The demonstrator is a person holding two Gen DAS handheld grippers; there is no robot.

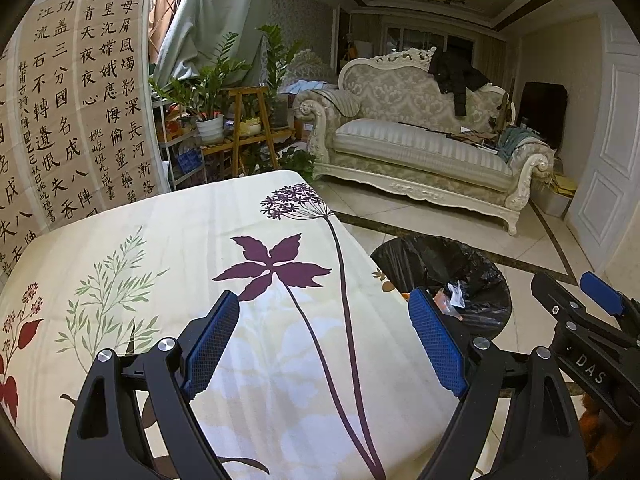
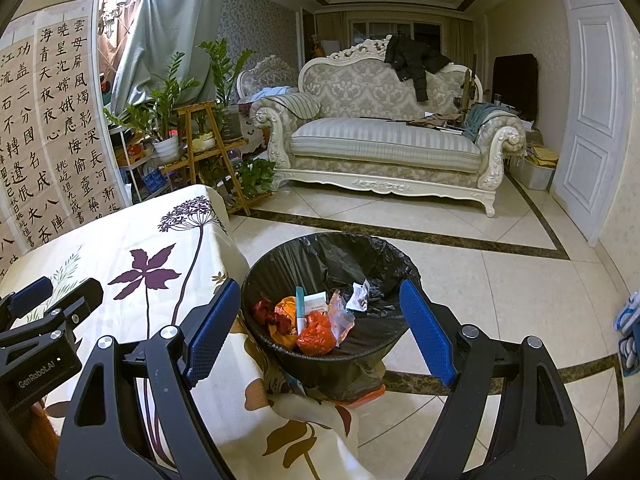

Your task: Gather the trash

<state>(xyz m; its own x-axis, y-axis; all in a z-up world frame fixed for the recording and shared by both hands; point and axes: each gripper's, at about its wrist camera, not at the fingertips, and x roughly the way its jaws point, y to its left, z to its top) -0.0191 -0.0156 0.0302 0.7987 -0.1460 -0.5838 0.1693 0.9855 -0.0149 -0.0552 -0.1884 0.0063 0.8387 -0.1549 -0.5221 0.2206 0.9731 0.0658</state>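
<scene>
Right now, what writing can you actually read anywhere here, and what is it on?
"DAS": on the right gripper body.
"GenRobot.AI": on the left gripper body.
Calligraphy sheets: columns of Chinese characters, starting "雲母屏風燭影深".
Wrappers in the trash bin: print too small to read.

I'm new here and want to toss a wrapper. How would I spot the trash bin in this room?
Find the table under the flowered tablecloth, facing the ornate sofa. On the tiled floor right beside the table's corner stands the trash bin. It is the only round container there, lined with a black plastic bag and already holding orange and red wrappers.
</scene>
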